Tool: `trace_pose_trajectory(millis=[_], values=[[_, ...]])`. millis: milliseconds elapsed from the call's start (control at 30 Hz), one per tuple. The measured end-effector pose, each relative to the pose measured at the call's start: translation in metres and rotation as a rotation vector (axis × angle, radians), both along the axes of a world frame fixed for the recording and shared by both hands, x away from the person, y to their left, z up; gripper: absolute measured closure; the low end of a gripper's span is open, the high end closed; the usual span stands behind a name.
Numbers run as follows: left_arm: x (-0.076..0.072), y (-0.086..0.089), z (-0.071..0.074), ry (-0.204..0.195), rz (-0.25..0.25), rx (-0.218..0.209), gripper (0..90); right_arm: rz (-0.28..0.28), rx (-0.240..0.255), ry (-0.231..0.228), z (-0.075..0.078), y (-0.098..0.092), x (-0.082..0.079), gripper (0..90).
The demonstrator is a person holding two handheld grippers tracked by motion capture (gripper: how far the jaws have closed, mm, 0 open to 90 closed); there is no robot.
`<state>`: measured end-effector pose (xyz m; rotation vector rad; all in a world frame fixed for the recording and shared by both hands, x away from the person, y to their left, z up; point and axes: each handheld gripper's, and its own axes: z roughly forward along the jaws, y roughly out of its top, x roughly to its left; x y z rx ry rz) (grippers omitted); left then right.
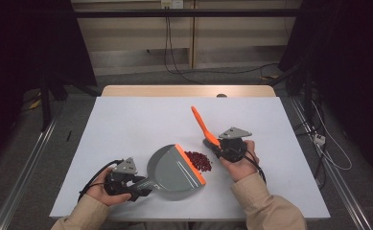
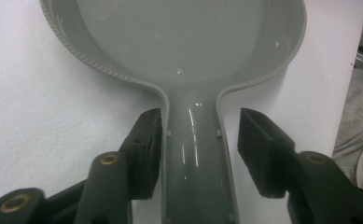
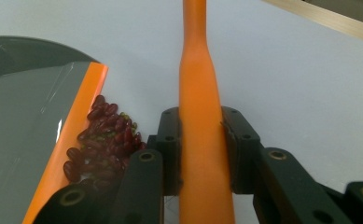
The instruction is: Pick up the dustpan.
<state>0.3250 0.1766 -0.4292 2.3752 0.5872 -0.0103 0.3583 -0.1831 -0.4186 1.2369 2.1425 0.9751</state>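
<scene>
A grey dustpan (image 1: 174, 170) with an orange front lip (image 1: 190, 164) lies on the white table, lip toward a small pile of dark red beans (image 1: 199, 160). My left gripper (image 1: 143, 184) straddles the pan's handle (image 2: 195, 186); the jaws are open, with a clear gap between the right pad (image 2: 258, 149) and the handle. My right gripper (image 1: 220, 146) is shut on the orange handle of a brush (image 1: 203, 125), which slants up and away. In the right gripper view the beans (image 3: 104, 140) lie against the lip of the dustpan (image 3: 20, 116), just left of the brush handle (image 3: 200, 116).
The white table top (image 1: 141, 120) stretches wide behind the pan, with a wooden strip (image 1: 189, 91) along its far edge. Cables (image 1: 174, 62) run across the floor beyond it. The near table edge lies just below both hands.
</scene>
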Motion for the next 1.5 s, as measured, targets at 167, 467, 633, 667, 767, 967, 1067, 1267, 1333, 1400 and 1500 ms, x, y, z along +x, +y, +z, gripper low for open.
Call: trace_pose_trajectory(millis=[167, 467, 633, 667, 767, 967, 1067, 1267, 1333, 1400, 1500], values=[[0.001, 0.001, 0.002, -0.006, -0.004, 0.004, 52.3, 0.006, -0.002, -0.009, -0.001, 0.006, -0.004, 71.6], [0.0, 0.0, 0.005, 0.002, 0.015, 0.019, 62.0, 0.01, 0.01, -0.016, -0.003, 0.016, -0.01, 71.5], [0.001, -0.001, 0.007, -0.001, 0.011, 0.031, 62.3, 0.018, 0.014, -0.023, -0.003, 0.023, -0.012, 71.4], [0.001, -0.001, 0.007, 0.0, 0.011, 0.031, 62.4, 0.016, 0.022, -0.021, -0.004, 0.024, -0.012, 71.4], [0.001, -0.002, 0.006, 0.004, 0.017, 0.026, 62.4, 0.018, 0.028, -0.021, -0.004, 0.026, -0.013, 71.4], [0.002, -0.003, 0.006, 0.005, 0.013, 0.025, 62.5, 0.025, 0.035, -0.02, -0.004, 0.031, -0.013, 71.3], [0.003, -0.003, 0.006, 0.007, 0.013, 0.025, 62.5, 0.024, 0.034, -0.02, -0.004, 0.032, -0.014, 71.3], [0.003, -0.004, 0.006, 0.009, 0.013, 0.026, 62.5, 0.022, 0.034, -0.022, -0.004, 0.035, -0.015, 71.2], [0.004, -0.004, 0.006, 0.008, 0.006, 0.032, 62.5, 0.024, 0.032, -0.022, -0.004, 0.036, -0.015, 71.1], [0.004, -0.004, 0.006, 0.008, 0.005, 0.03, 62.5, 0.022, 0.037, -0.024, -0.004, 0.036, -0.015, 71.2], [0.004, -0.004, 0.006, 0.009, 0.004, 0.029, 62.5, 0.02, 0.043, -0.022, -0.004, 0.035, -0.014, 71.2]])
